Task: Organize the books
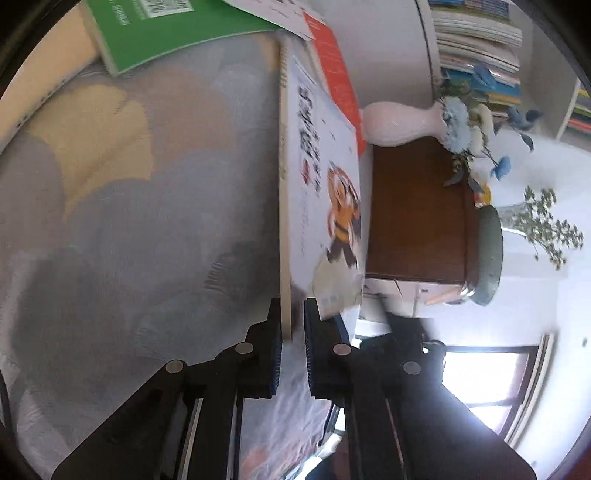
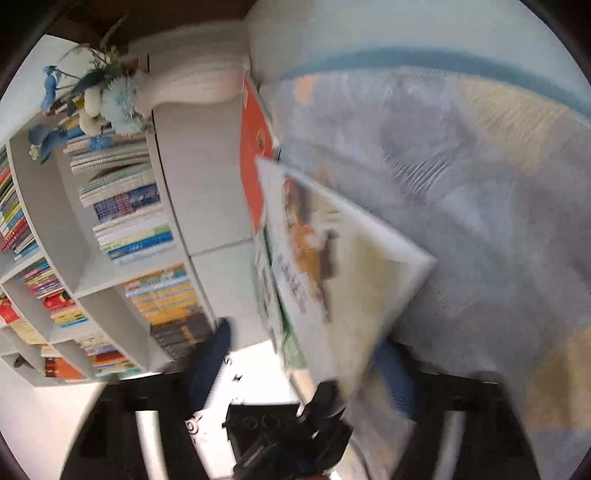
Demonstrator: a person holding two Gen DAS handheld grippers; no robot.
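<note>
The cartoon-cover book [image 1: 321, 206] is clamped at its lower corner by the left gripper [image 1: 292, 325]; the right gripper [image 2: 306, 365], jaws apart, is seen straddling it loosely.

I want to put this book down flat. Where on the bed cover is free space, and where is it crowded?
Free: the wide grey and yellow bed cover between the green book and the held book. Crowded: the far edge, where the green book, white papers and red book overlap.

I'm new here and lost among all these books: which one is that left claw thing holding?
Find the leaf-patterned bedcover. At its edge stands a thin pale book, pinched by the left gripper. Unlike the green book and red book nearby, its cover shows an orange cartoon figure.
</note>
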